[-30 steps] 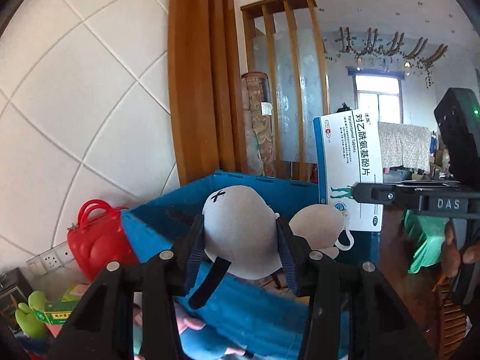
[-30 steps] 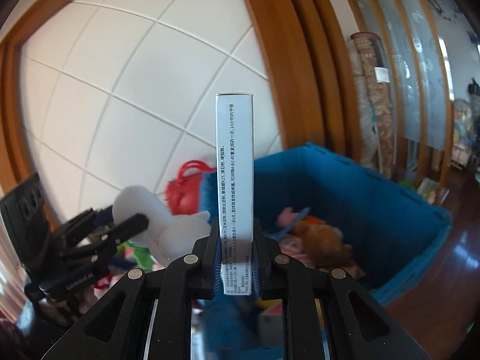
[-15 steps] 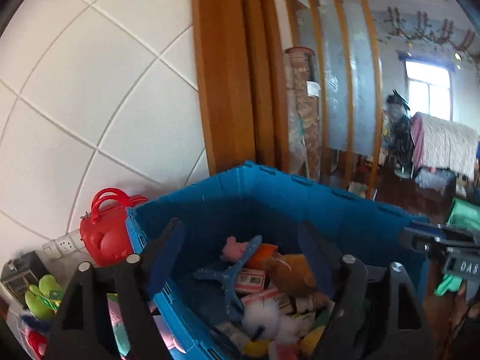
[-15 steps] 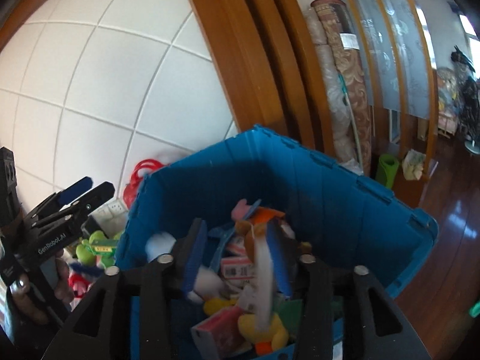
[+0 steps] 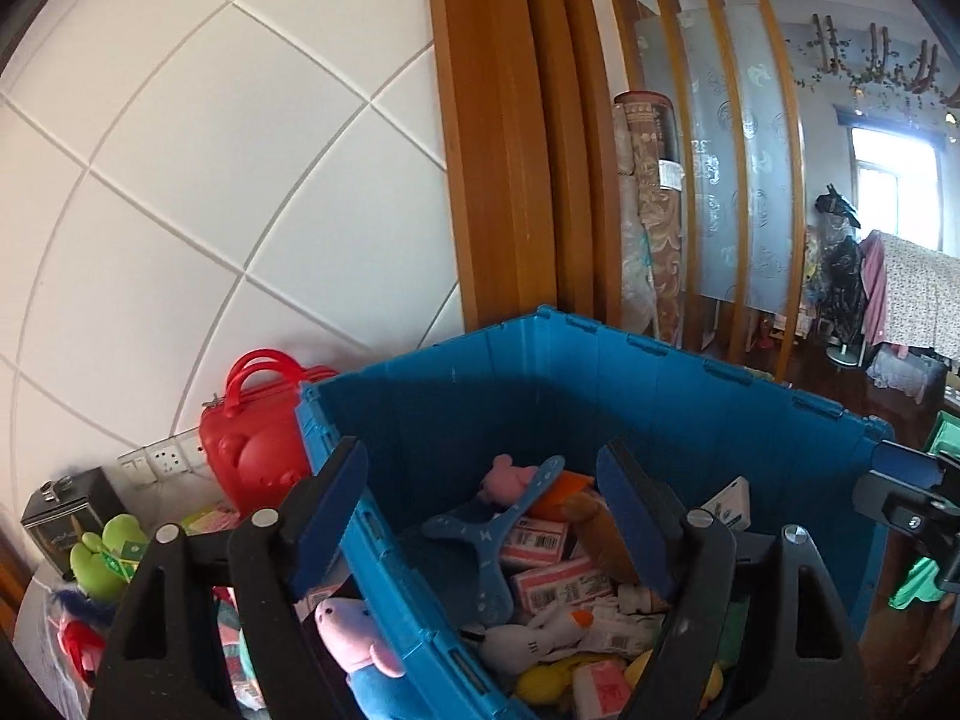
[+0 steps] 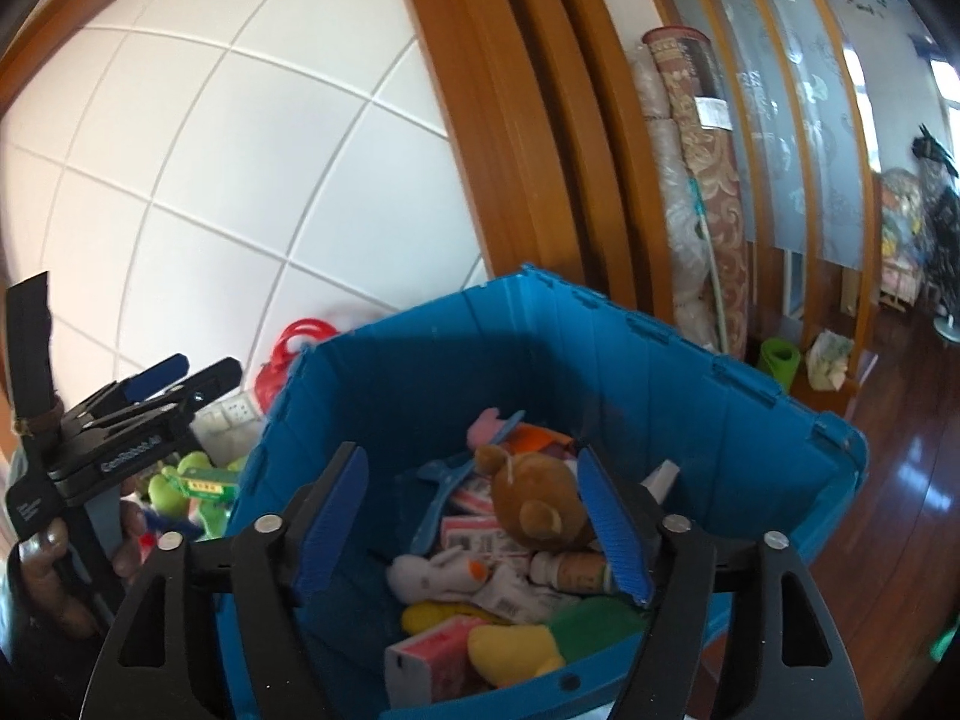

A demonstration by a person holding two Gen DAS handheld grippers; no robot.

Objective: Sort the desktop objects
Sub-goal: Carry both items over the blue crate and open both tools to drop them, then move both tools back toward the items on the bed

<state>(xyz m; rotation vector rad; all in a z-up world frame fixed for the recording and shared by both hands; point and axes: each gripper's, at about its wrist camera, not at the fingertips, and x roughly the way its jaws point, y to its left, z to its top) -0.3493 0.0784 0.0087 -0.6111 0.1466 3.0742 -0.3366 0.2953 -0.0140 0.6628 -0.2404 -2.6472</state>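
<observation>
A blue crate (image 5: 660,372) holds several toys and boxes. My left gripper (image 5: 480,456) hangs open over the crate's left rim, with nothing between its fingers. A white plush (image 5: 522,642) lies in the pile below it, and a white medicine box (image 5: 729,501) leans against the right wall. In the right wrist view my right gripper (image 6: 470,459) hovers over the crate (image 6: 660,372). Its jaws are opening and hold nothing. A brown bear (image 6: 534,510) and the white plush (image 6: 432,576) lie beneath it. The left gripper (image 6: 192,375) shows at the left, held by a hand.
A red handbag (image 5: 258,438), green plush (image 5: 105,552), a dark box (image 5: 66,516) and a pink pig plush (image 5: 360,642) sit left of the crate against the white tiled wall. A wooden frame and rolled rugs (image 6: 702,180) stand behind. Wooden floor lies to the right.
The left gripper let go of the white plush and the right let go of the medicine box. Both now lie in the crate. Both grippers moved in over the crate, jaws wide.
</observation>
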